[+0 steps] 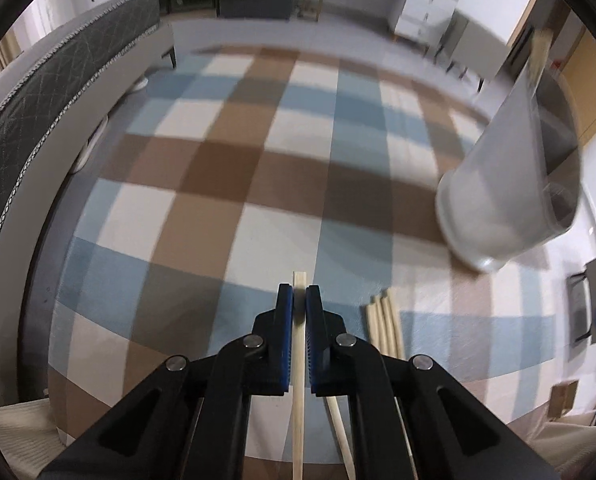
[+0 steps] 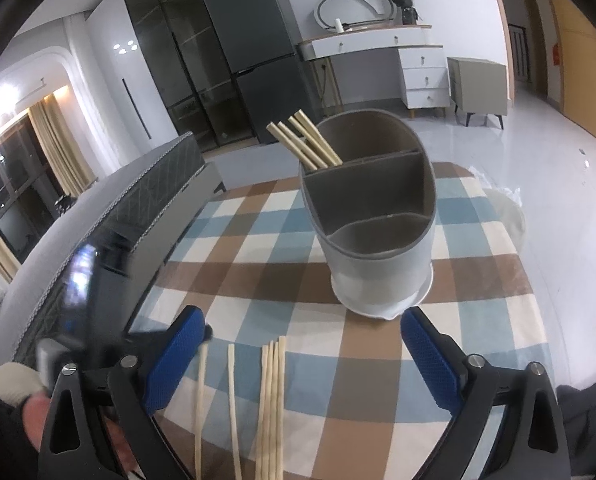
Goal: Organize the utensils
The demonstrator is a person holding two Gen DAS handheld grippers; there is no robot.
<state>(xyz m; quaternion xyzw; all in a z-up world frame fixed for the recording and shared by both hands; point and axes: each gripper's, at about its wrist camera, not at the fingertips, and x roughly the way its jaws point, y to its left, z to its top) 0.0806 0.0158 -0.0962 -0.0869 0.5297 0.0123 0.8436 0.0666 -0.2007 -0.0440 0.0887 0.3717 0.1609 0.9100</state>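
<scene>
The left gripper (image 1: 299,300) is closed down to a narrow slot, its blue pads (image 1: 286,336) pressed against both sides of a single chopstick (image 1: 298,380) that runs straight up between them, its squared tip just clearing the pad ends. The right gripper (image 2: 302,344) stands wide open with nothing between its blue pads (image 2: 173,360); it hangs above the checked tablecloth (image 2: 378,380) without touching anything. The left wrist view alone shows the grip on the chopstick, and it shows a small bundle of loose chopsticks (image 1: 384,328) lying on the cloth just to the right of the gripper; the utensil holder (image 1: 510,184) appears there only as a blurred grey form at the right edge. The right wrist view alone shows the holder (image 2: 378,248) clearly: an upright grey oval caddy with three compartments on a white base, standing on the cloth, with four chopsticks (image 2: 304,142) leaning to the left out of its far compartment. It also shows more chopsticks (image 2: 271,408) lying side by side on the cloth between the open pads, and part of a gloved hand (image 2: 13,384) at the lower left.
</scene>
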